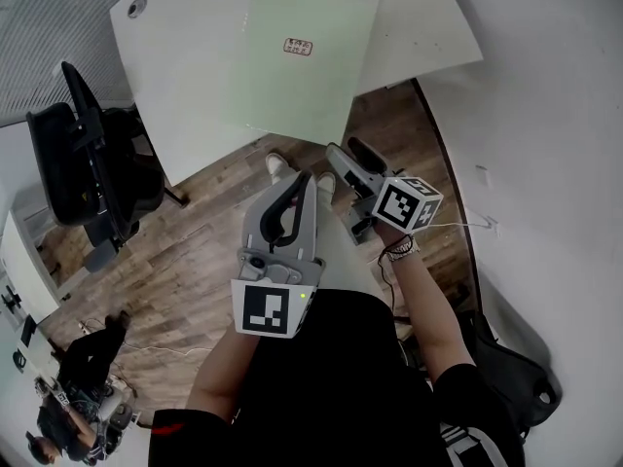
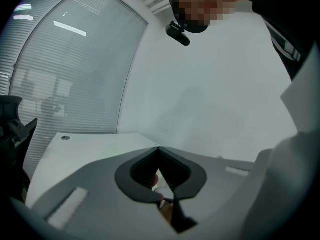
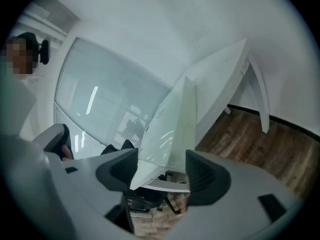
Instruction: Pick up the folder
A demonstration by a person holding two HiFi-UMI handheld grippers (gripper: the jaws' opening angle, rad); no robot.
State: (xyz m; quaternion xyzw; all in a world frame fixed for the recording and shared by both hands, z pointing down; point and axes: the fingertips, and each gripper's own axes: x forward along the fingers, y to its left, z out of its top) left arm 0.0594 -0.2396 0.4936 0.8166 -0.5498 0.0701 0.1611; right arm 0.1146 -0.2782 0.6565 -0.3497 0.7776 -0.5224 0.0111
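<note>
The pale green folder (image 1: 302, 61) lies flat on the white counter (image 1: 185, 76), in its middle stretch. A small label (image 1: 298, 46) sits on its far half. Its near right corner appears to jut a little past the counter's near edge. Nothing touches it.

Both grippers hang on the near side of the counter, over the wooden floor (image 1: 195, 251) and apart from the folder. The left gripper (image 1: 304, 185) points toward the folder's near edge. In the left gripper view the left gripper (image 2: 159, 149) has its fingers closed tip to tip, with nothing held between them. The right gripper (image 1: 348, 150) is just to the right of the left one and slightly farther out, close to the folder's near right corner. In the right gripper view the right gripper (image 3: 161, 169) has its fingers spread wide and empty, and the folder (image 3: 170, 129) shows beyond the gap.

A round cable hole (image 1: 136, 8) marks the counter's far left corner. A black office chair (image 1: 88, 163) stands on the floor to the left. The person's two pale shoes (image 1: 277, 163) show just below the counter's near edge.
</note>
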